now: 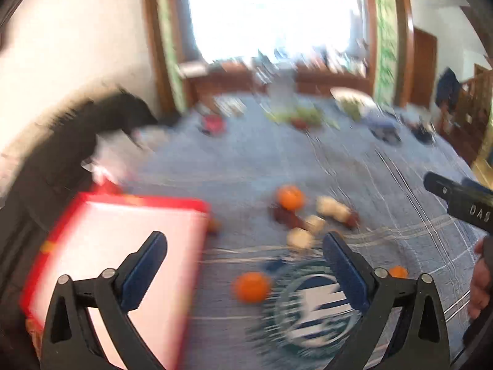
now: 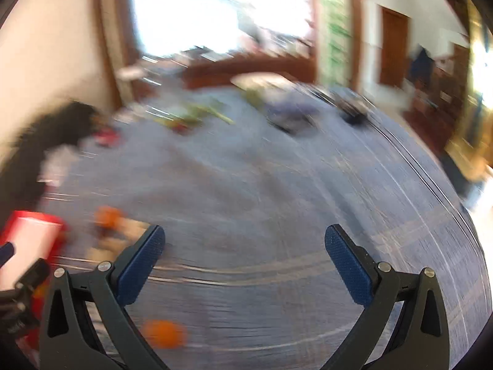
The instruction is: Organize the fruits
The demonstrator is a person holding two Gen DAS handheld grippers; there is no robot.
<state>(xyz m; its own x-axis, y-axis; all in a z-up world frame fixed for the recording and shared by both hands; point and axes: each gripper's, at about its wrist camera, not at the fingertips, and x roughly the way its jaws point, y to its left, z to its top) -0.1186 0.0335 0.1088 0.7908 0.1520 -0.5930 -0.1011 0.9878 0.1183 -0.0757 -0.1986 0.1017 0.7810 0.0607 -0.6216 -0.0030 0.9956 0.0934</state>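
Blur smears both views, so with both tongs (image 1: 243, 246) (image 2: 245, 240) spread wide and empty, an orange (image 1: 251, 286) loose on the bench (image 1: 277, 166) beside the tray (image 1: 117, 246) could be nudged and rolled away.

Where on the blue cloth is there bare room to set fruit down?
Bare: the red-rimmed tray interior, and the blue cloth between the near fruit and the far clutter. Crowded: around the orange, pale pieces and nearer orange.
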